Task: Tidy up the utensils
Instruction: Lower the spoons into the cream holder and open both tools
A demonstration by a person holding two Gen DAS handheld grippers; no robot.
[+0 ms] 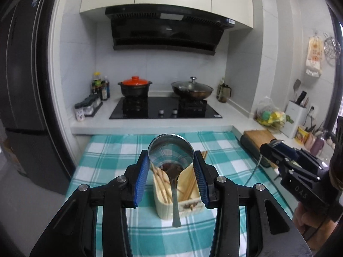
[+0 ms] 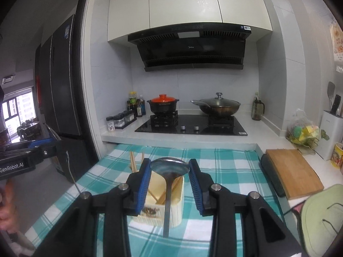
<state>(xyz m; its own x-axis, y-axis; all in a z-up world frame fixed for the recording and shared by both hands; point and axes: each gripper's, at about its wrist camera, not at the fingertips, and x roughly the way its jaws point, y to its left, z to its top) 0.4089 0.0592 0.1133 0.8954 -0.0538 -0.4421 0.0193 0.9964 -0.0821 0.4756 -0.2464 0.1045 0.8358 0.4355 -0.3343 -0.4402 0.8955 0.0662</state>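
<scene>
My left gripper (image 1: pixel 170 162) is shut on the bowl of a steel spoon (image 1: pixel 171 150), whose handle hangs down toward the camera. My right gripper (image 2: pixel 169 169) is likewise shut on a second steel spoon (image 2: pixel 169 165) by its bowl. Both spoons hang above a cream utensil holder (image 1: pixel 165 205) that stands on the teal checked cloth (image 1: pixel 111 162) and holds several wooden chopsticks (image 1: pixel 163 182). In the left wrist view the right gripper (image 1: pixel 270 147) shows at the right edge. The right wrist view has the same holder (image 2: pixel 178 199) and the left gripper (image 2: pixel 48 144).
A white counter behind the cloth carries a black hob (image 1: pixel 165 109), an orange-lidded pot (image 1: pixel 135 86), a lidded wok (image 1: pixel 191 88) and spice jars (image 1: pixel 88 107). A wooden cutting board (image 2: pixel 293 172) lies to the right. A dark fridge (image 1: pixel 23 85) stands at the left.
</scene>
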